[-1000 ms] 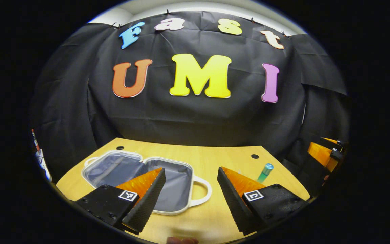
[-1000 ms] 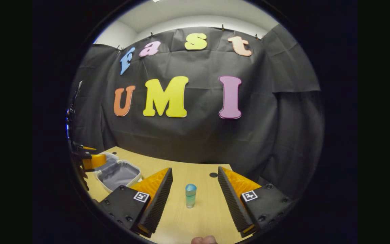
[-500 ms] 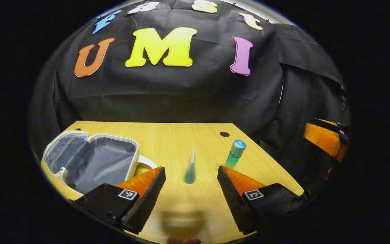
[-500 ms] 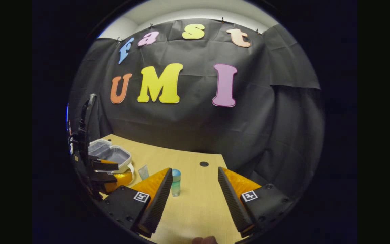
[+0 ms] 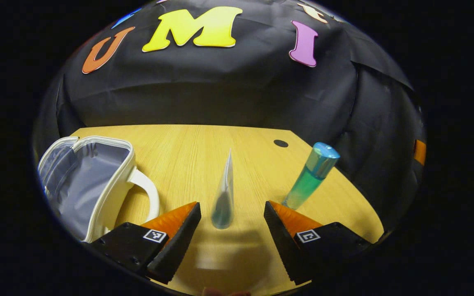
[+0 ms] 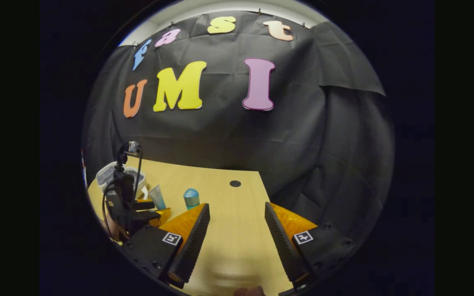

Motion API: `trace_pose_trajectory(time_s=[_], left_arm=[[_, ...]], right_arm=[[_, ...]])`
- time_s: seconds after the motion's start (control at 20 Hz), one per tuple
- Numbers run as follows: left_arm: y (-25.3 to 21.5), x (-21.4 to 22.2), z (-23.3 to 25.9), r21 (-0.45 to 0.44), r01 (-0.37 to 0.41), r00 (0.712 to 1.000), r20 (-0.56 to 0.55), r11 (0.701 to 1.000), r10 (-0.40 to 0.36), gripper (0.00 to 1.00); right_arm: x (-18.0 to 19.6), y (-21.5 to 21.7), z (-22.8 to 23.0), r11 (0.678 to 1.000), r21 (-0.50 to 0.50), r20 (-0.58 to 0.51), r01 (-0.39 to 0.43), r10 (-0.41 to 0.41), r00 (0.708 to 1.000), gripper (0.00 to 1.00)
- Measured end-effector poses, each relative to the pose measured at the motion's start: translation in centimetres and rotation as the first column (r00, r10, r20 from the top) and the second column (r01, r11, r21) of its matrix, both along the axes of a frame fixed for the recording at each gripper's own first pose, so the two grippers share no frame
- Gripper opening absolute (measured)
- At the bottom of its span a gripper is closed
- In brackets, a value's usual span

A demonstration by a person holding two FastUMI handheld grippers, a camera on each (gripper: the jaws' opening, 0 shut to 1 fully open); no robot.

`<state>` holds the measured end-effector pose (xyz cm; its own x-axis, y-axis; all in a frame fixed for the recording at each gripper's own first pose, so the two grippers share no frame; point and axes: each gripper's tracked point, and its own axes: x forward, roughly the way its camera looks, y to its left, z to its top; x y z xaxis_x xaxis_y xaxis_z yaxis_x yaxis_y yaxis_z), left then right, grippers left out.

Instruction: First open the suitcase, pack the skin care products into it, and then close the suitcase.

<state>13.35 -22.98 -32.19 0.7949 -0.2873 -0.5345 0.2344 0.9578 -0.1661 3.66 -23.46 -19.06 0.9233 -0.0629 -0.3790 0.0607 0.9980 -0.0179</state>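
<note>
Suitcase (image 5: 84,181), white-rimmed with grey lining, lies open at 9 o'clock on the wooden desk (image 5: 187,148). Left tool (image 5: 232,214), fingers wide, frames an upright translucent teal tube (image 5: 224,197); teal capped bottle (image 5: 309,176) at 2 o'clock. Right tool (image 6: 237,220) wide, empty.

On the table (image 5: 187,144) before you, the tube (image 5: 224,197) stands upright between your left gripper (image 5: 232,211)'s spread fingers, touching neither. The bottle (image 5: 311,174) stands just to its right and a little farther off. The open suitcase (image 5: 84,176) lies at the left, its handle (image 5: 148,193) turned toward the tube. Your right gripper (image 6: 237,216) hangs over bare table to the right of the bottle, fingers apart. A hole (image 5: 280,143) sits at the far right of the table.
</note>
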Motion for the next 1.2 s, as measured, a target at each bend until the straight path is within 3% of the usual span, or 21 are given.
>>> trace_pose_trajectory(time_s=[0.1, 0.25, 0.3, 0.35, 0.5, 0.6, 0.8, 0.9, 0.95, 1.0, 1.2], left_arm=[[-0.2, 0.4, -1.4, 0.007, 0.003, 1.0, -0.031, 1.0, -0.002, 0.98], [0.3, 0.8, -2.6, 0.038, -0.006, 0.998, -0.061, 0.999, 0.008, 0.82], [0.3, 0.8, -3.0, 0.044, -0.01, 0.997, -0.071, 0.999, 0.013, 0.85], [0.4, 0.8, -3.3, 0.045, -0.016, 0.996, -0.082, 0.999, 0.019, 0.71], [0.7, 1.2, -3.4, 0.062, -0.022, 0.997, -0.075, 0.998, 0.026, 0.58], [0.7, 1.2, -3.3, 0.061, -0.017, 0.997, -0.074, 0.998, 0.021, 0.43], [0.8, 0.7, -2.7, 0.036, -0.004, 0.997, -0.082, 0.999, 0.007, 0.39], [1.0, 0.1, -0.5, 0.013, 0.006, 0.998, -0.059, 1.0, -0.005, 0.37], [1.1, -0.4, 0.7, -0.001, 0.009, 0.999, -0.053, 1.0, -0.009, 0.43], [1.1, -1.1, 1.7, -0.019, 0.015, 0.998, -0.055, 1.0, -0.016, 0.35], [3.6, -4.4, 6.1, -0.023, -0.006, 1.0, -0.021, 1.0, 0.006, 0.35]], right_arm=[[0.1, -0.7, -0.7, 1.0, 0.001, -0.015, 0.009, -0.009, 1.0, 0.79], [0.7, -1.6, -1.7, 0.999, 0.015, -0.032, 0.03, -0.03, 0.999, 0.8], [0.9, -1.6, -1.8, 0.999, 0.018, -0.033, 0.032, -0.031, 0.999, 0.79], [1.1, -1.6, -1.8, 0.999, 0.019, -0.031, 0.031, -0.03, 0.999, 0.8], [1.5, -1.3, -2.2, 1.0, 0.02, -0.032, 0.021, -0.021, 0.999, 0.8], [1.6, -0.9, -2.7, 1.0, 0.022, -0.04, 0.014, -0.013, 0.999, 0.8], [1.8, 0.8, -3.4, 0.999, 0.024, -0.047, -0.038, 0.039, 0.998, 0.8], [2.0, 2.4, -3.8, 0.996, 0.026, -0.041, -0.085, 0.086, 0.995, 0.8], [2.1, 3.1, -4.3, 0.994, 0.034, -0.047, -0.105, 0.106, 0.993, 0.8], [2.2, 4.1, -4.8, 0.991, 0.049, -0.052, -0.126, 0.129, 0.99, 0.8], [4.5, 8.4, -7.7, 0.976, 0.1, -0.08, -0.195, 0.203, 0.976, 0.8]])
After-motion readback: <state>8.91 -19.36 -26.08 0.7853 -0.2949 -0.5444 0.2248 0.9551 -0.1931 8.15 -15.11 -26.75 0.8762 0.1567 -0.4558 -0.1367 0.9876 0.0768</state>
